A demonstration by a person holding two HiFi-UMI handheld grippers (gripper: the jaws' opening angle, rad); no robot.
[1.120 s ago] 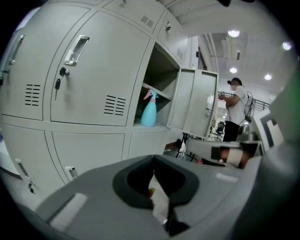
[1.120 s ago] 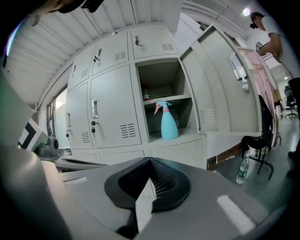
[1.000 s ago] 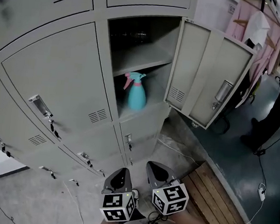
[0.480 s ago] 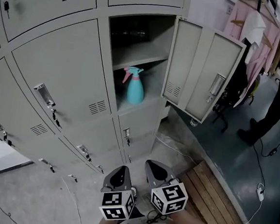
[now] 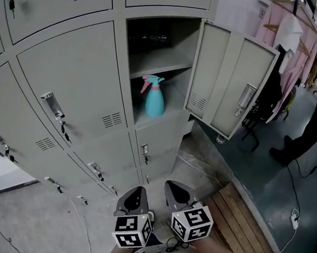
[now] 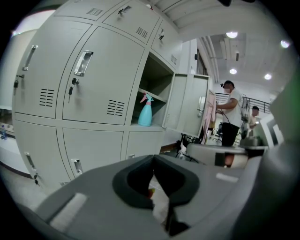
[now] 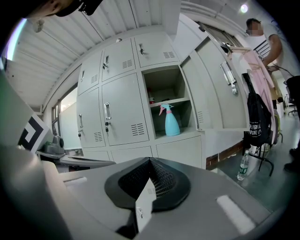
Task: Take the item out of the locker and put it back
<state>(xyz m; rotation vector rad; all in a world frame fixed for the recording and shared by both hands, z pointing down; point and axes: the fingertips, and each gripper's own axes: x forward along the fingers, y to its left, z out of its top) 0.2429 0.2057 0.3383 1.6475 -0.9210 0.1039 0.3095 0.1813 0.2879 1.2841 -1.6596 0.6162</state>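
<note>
Hanging low in front of the bank of grey lockers, the left gripper point(image 5: 135, 195) and the right gripper point(image 5: 176, 189) sit side by side, each with its jaws pressed fully together and gripping nothing. The teal spray bottle point(image 5: 154, 98) with its pink trigger stands upright on the floor of the open locker compartment point(image 5: 178, 105) — under the inner shelf point(image 5: 159, 66), close to the left wall, well apart from both grippers. The locker door point(image 5: 228, 82) is swung out to the right.
</note>
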